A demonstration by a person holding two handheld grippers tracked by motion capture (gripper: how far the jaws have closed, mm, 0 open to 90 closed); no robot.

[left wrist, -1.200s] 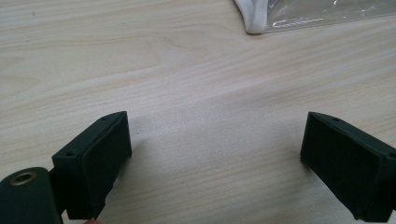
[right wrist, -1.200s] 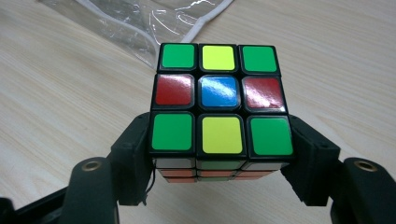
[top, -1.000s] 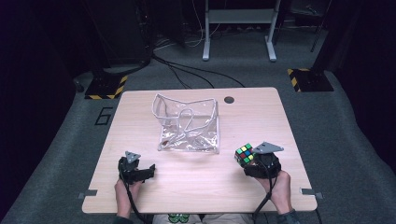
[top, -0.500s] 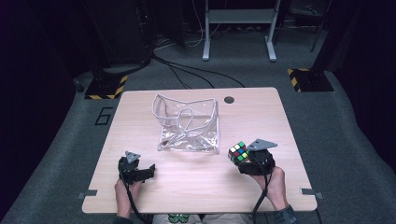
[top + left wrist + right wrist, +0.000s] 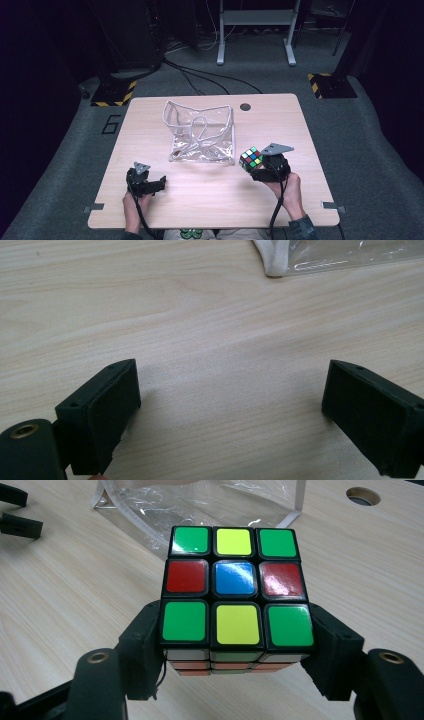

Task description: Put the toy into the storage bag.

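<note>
A scrambled plastic puzzle cube (image 5: 235, 597) with a black frame showed green, yellow, red and blue stickers on top. It sat clamped between the jaws of the right gripper (image 5: 235, 652), raised off the light wooden table (image 5: 65, 595). Beyond it lay a clear plastic pouch (image 5: 200, 502).

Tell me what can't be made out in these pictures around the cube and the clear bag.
- Puzzle cube: its underside and far faces, right gripper view; hidden by its own body and the right gripper jaws.
- Clear plastic bag: whether its mouth is open, high view; folds and glare.
- The bag again: left gripper view, cut off by the top edge.
- Left gripper: jaws open, bare table between.
</note>
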